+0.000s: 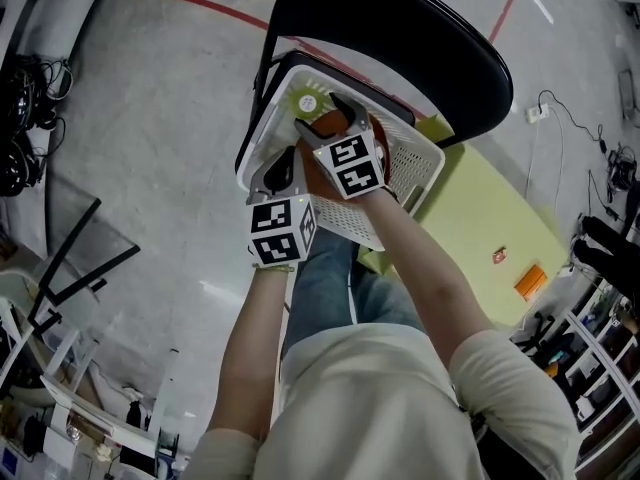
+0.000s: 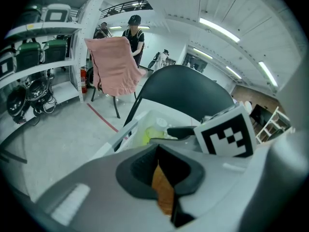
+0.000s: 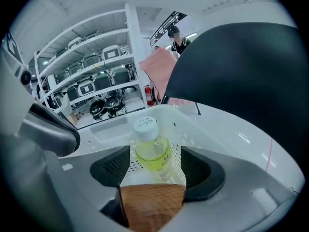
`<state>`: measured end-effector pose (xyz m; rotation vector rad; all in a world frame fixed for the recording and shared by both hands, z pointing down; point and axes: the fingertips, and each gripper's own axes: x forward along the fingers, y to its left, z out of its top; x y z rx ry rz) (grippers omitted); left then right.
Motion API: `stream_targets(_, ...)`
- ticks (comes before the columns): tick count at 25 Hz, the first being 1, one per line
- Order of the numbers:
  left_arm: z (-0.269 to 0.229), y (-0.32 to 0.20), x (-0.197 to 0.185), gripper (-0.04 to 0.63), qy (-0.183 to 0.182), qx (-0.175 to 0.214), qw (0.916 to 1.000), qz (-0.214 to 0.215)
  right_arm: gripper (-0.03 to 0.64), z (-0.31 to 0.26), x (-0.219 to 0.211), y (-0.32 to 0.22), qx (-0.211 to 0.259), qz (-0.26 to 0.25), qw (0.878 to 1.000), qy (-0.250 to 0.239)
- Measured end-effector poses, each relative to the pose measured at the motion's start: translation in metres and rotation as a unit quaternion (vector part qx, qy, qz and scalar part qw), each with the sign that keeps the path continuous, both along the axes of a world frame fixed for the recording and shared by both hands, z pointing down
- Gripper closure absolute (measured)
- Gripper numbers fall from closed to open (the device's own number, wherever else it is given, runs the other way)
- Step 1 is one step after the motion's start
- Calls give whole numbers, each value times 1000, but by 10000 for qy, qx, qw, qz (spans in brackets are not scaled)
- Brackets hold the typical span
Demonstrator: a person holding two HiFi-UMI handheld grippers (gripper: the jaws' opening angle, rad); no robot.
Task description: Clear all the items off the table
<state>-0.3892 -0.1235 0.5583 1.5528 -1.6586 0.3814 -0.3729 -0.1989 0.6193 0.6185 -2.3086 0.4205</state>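
Fingers (image 3: 110, 168) of my right gripper (image 3: 154, 164) stand apart, wooden piece (image 3: 152, 204) low between them; my left gripper (image 2: 160, 170) is closed; yellow bottle (image 3: 150, 146) lies in white basket (image 3: 227, 134) on black chair (image 3: 241, 76).

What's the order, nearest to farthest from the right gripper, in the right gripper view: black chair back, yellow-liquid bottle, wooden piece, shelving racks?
1. wooden piece: between the jaws, bottom centre.
2. yellow-liquid bottle: just beyond, in the white basket.
3. black chair back: behind the basket, right.
4. shelving racks: far background, left.
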Motion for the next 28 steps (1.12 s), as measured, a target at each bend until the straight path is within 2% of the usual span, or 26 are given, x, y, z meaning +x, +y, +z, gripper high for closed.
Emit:
stream_targets(17,-25,19,12,586,-87,30,9999,94,293,-48,37,27,115,257,9996,-63)
stream_targets(22,-35,24,20,586,-102,66,9998,166,331,-65,51,36,157,299,9994,-60)
stream_targets(28,-44,28,28,586,-117,74,9993,346,417,-85,64,47,202,376,9991,-80)
